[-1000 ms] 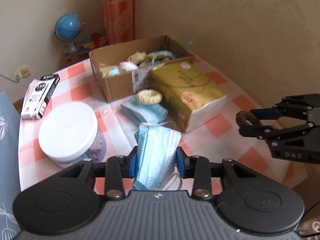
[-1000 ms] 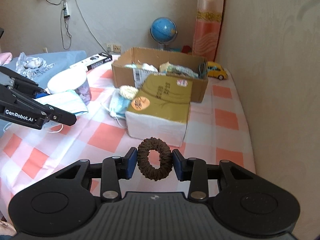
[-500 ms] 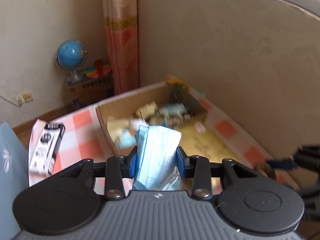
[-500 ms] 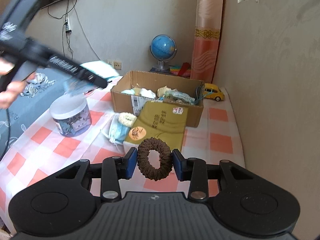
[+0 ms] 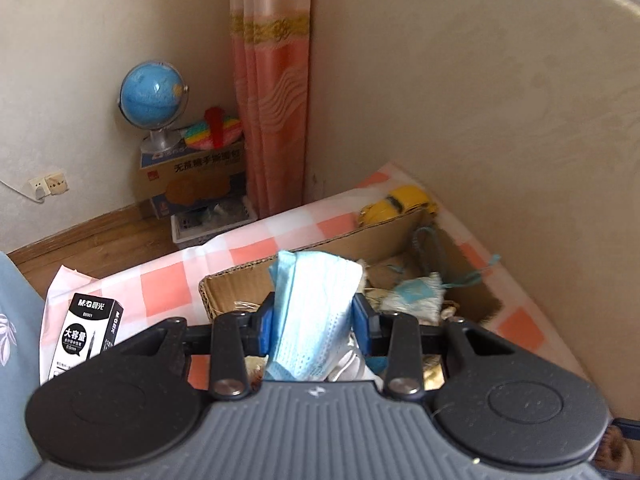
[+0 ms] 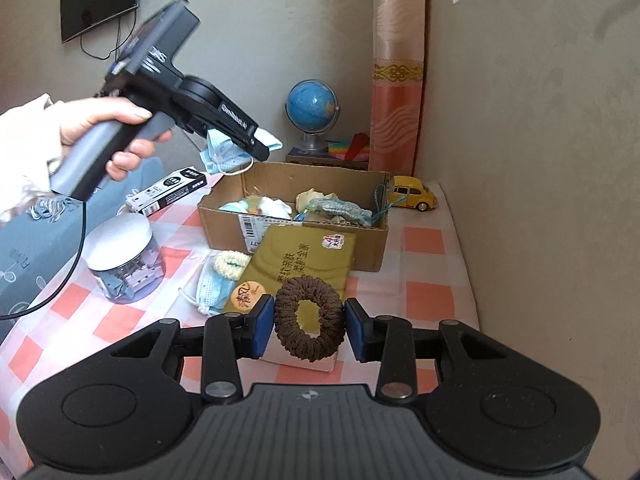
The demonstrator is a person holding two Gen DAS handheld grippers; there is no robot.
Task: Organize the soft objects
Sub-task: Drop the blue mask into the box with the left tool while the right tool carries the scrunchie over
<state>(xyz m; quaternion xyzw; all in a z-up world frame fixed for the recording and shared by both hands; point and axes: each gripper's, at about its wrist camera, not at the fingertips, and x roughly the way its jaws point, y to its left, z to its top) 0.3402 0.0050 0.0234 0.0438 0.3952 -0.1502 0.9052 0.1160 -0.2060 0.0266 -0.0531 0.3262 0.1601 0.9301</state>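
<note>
Two grips full | left gripper point(image 5: 314, 322) pinches face mask point(image 5: 312, 312), cardboard box point(image 5: 236, 292) directly below-ahead of jaws | right gripper point(image 6: 309, 330) pinches scrunchie point(image 6: 309, 330), box farther ahead

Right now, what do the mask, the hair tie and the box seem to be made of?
Mask: probably non-woven fabric, matte light blue, with pleats and a dotted embossed edge.
Hair tie: seemingly knitted or crocheted yarn over elastic, dull brown, with a ribbed fuzzy surface.
Box: corrugated cardboard, plain brown; the fluted edge shows at its rim.
</note>
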